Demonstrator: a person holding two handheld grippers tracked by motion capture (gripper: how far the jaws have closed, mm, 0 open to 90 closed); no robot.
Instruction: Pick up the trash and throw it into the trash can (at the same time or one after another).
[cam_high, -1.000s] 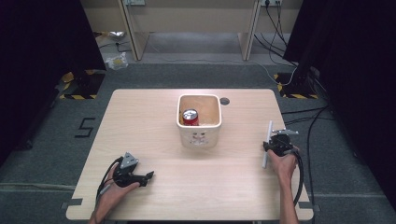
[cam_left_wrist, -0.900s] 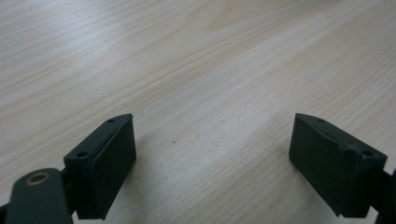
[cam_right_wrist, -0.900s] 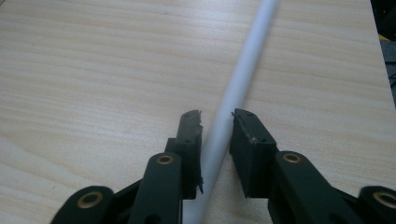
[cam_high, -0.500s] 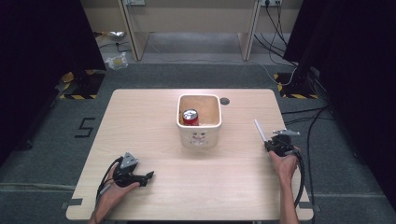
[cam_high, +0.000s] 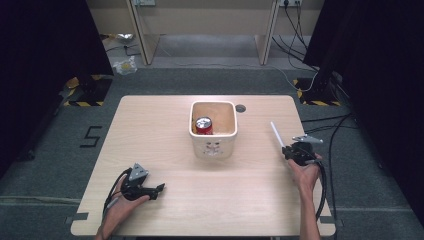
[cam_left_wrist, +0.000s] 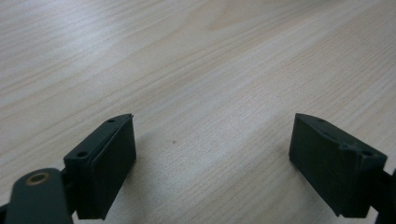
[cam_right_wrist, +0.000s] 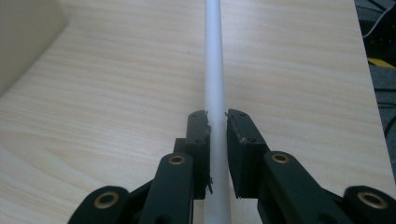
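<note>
Right tongs (cam_right_wrist: 215, 122) clamped low on a white straw (cam_right_wrist: 214, 56), raised off the tabletop (cam_high: 165, 125) right of the bin (cam_high: 213, 145). Probably light, smooth, easily crushed; best gripped gently near mid-length. Left tongs (cam_left_wrist: 212, 163) spread apart, idle.

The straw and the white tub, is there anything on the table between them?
Nothing. In the high view, bare table lies between the straw, clamped in the right gripper, and the tub.

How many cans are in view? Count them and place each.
1. The red can stands upright inside the white container at the table's middle, toward its left wall. Another could hide behind the container's near wall.
</note>
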